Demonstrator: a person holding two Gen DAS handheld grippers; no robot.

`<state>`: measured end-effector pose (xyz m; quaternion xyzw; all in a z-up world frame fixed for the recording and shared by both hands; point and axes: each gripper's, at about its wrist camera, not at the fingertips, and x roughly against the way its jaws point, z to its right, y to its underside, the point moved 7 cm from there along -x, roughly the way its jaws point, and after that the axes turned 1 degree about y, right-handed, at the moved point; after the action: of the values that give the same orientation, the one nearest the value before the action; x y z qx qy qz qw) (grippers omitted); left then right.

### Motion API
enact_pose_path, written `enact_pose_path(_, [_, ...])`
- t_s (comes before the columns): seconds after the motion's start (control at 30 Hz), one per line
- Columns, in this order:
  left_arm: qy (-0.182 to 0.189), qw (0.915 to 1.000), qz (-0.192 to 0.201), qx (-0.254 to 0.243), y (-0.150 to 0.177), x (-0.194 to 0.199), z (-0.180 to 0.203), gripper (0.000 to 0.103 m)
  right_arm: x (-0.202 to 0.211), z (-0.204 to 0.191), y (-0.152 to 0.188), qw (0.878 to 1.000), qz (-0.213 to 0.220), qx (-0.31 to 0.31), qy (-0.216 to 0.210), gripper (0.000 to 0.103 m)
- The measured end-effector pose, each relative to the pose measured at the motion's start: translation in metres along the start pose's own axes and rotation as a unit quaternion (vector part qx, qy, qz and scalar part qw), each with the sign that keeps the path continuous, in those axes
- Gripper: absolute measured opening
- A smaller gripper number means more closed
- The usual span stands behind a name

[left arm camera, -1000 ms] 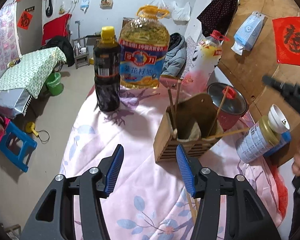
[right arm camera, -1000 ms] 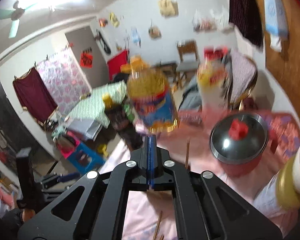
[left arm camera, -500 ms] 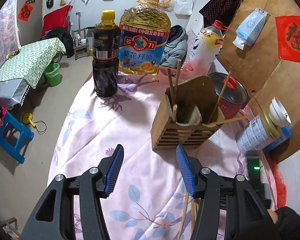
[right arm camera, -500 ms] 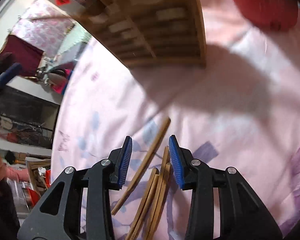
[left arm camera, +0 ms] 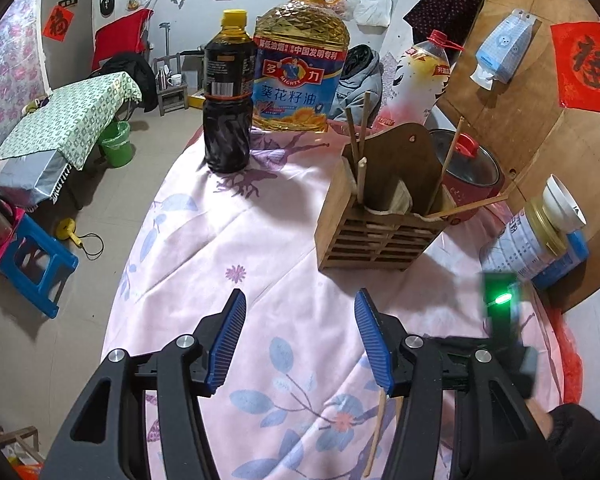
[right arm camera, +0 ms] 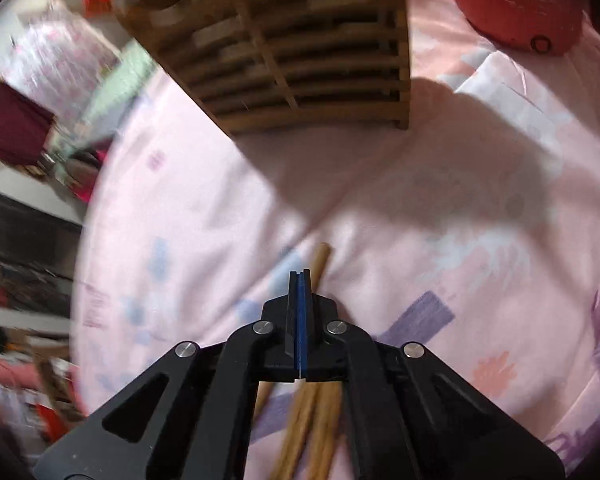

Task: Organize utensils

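Note:
A slatted wooden utensil holder (left arm camera: 380,232) stands on the pink floral cloth (left arm camera: 268,220) with several chopsticks (left arm camera: 358,148) upright in it. More loose chopsticks (left arm camera: 376,432) lie on the cloth in front. My left gripper (left arm camera: 300,300) hovers open over bare cloth before the holder, nothing between its fingers. My right gripper (right arm camera: 299,276) is shut, tips down on the loose chopsticks (right arm camera: 308,420). One chopstick tip (right arm camera: 322,256) pokes out just past its fingers; I cannot tell whether it is pinched. The holder (right arm camera: 300,60) is right ahead.
A dark sauce bottle (left arm camera: 226,100), a big oil jug (left arm camera: 300,60) and a red-capped bottle (left arm camera: 420,80) stand at the back. A red lidded pot (left arm camera: 468,168) and a lying tin (left arm camera: 536,240) sit right of the holder. The table edge (left arm camera: 140,240) drops off at left.
My right gripper dropped from high above down to the cloth, opened over the loose chopsticks, then closed. My left gripper crept slightly forward and down toward the holder.

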<state>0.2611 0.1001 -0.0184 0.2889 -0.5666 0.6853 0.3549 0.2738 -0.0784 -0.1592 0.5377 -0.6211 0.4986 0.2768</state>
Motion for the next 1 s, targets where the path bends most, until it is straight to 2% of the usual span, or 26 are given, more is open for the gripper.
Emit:
enact_pose_path(0.1, [0.003, 1.0000, 0.001, 0.006, 0.001, 0.002, -0.004, 0.056, 0.046, -0.016, -0.011, 0.998, 0.049, 0.030, -0.013, 0.001])
enact_pose_path(0.17, [0.008, 0.9999, 0.003, 0.012, 0.001, 0.002, -0.004, 0.056, 0.065, -0.019, -0.018, 0.997, 0.062, 0.051, 0.003, 0.001])
enact_pose_path(0.2, [0.011, 0.9998, 0.005, 0.015, 0.000, 0.002, -0.004, 0.056, 0.067, -0.018, -0.019, 0.997, 0.055, 0.053, 0.005, 0.002])
enact_pose_path(0.23, [0.013, 0.9997, 0.006, 0.017, 0.000, 0.002, -0.003, 0.056, 0.061, -0.016, -0.018, 0.998, 0.030, 0.046, 0.001, 0.007])
enact_pose_path(0.27, [0.015, 0.9997, 0.006, 0.019, 0.000, 0.002, -0.002, 0.056, 0.048, -0.011, -0.015, 1.000, -0.001, 0.029, -0.001, 0.013])
enact_pose_path(0.3, [0.018, 0.9996, 0.007, 0.022, 0.000, 0.002, -0.001, 0.056, 0.037, -0.006, -0.018, 1.000, -0.018, 0.015, 0.003, 0.026])
enact_pose_path(0.33, [0.020, 0.9995, 0.007, 0.024, 0.000, 0.001, 0.000, 0.056, 0.027, 0.006, -0.013, 0.999, -0.036, 0.001, 0.012, 0.034])
enact_pose_path(0.37, [0.021, 0.9995, 0.006, 0.024, 0.001, 0.001, 0.001, 0.056, 0.012, 0.013, -0.010, 0.998, -0.050, -0.017, 0.023, 0.036])
enact_pose_path(0.5, [0.017, 0.9997, 0.000, 0.018, 0.009, 0.001, 0.002, 0.057, -0.019, 0.032, 0.002, 0.995, -0.068, -0.068, 0.029, 0.034])
enact_pose_path(0.57, [0.013, 0.9998, -0.003, 0.017, 0.014, 0.001, -0.001, 0.057, -0.028, 0.032, 0.005, 0.994, -0.072, -0.072, 0.036, 0.032])
enact_pose_path(0.67, [-0.002, 0.9999, -0.005, 0.013, 0.023, 0.000, -0.006, 0.057, -0.029, 0.023, 0.002, 0.995, -0.060, -0.050, 0.065, 0.025])
enact_pose_path(0.77, [-0.047, 0.9987, 0.001, -0.019, 0.035, 0.001, -0.004, 0.057, -0.031, 0.007, 0.004, 0.993, -0.039, -0.001, 0.114, 0.024])
enact_pose_path(0.83, [-0.053, 0.9982, 0.002, -0.029, 0.045, 0.004, 0.000, 0.057, -0.034, -0.007, 0.009, 0.992, -0.027, 0.034, 0.122, 0.010])
enact_pose_path(0.87, [-0.051, 0.9983, 0.001, -0.029, 0.049, 0.004, 0.001, 0.057, -0.033, -0.012, 0.012, 0.990, -0.019, 0.044, 0.131, 0.011])
enact_pose_path(1.0, [-0.041, 0.9989, -0.002, -0.025, 0.065, 0.010, 0.006, 0.058, -0.024, -0.015, 0.019, 0.996, -0.004, 0.015, 0.088, 0.007])
